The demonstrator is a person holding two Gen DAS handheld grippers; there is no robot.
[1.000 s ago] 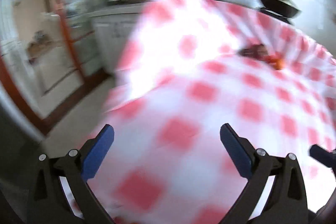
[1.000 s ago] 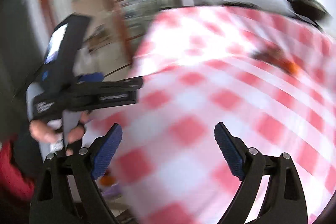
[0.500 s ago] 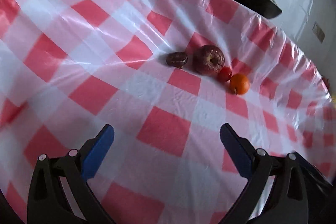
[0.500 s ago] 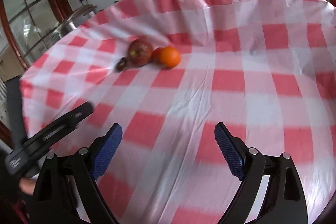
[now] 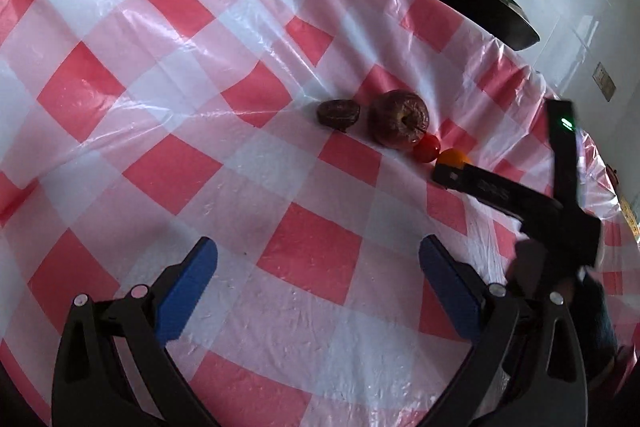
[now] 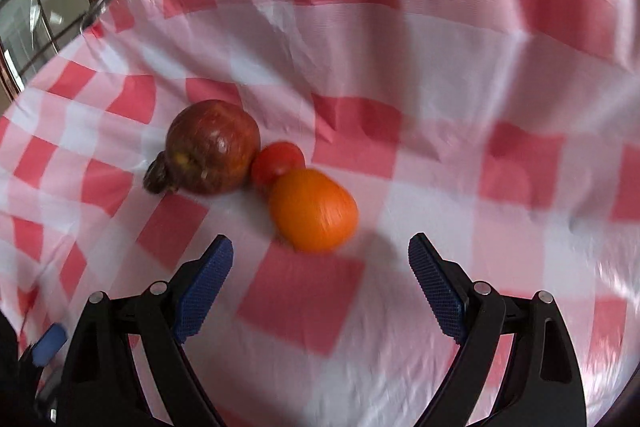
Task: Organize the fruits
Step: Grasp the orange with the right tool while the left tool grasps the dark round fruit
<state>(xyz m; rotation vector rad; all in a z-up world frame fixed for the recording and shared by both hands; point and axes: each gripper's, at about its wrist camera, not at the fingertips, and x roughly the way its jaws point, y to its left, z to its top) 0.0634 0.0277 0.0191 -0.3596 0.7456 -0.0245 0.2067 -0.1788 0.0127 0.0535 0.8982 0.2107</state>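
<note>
Fruits were the goal, and the right gripper [image 6: 320,259] hung with its blue-padded jaws spread wide and empty just short of the round orange citrus fruit [image 6: 314,211], so a good grasp meant centring on its widest part and closing gently without knocking the small red tomato [image 6: 278,161] touching its far side or the large dark-red apple [image 6: 212,145] to the left. The left gripper [image 5: 316,283], likewise open and empty, stayed nearer over the red-and-white checked plastic tablecloth [image 5: 160,107]. Half a second earlier the right gripper had been well back from the row; it had since closed in.
</note>
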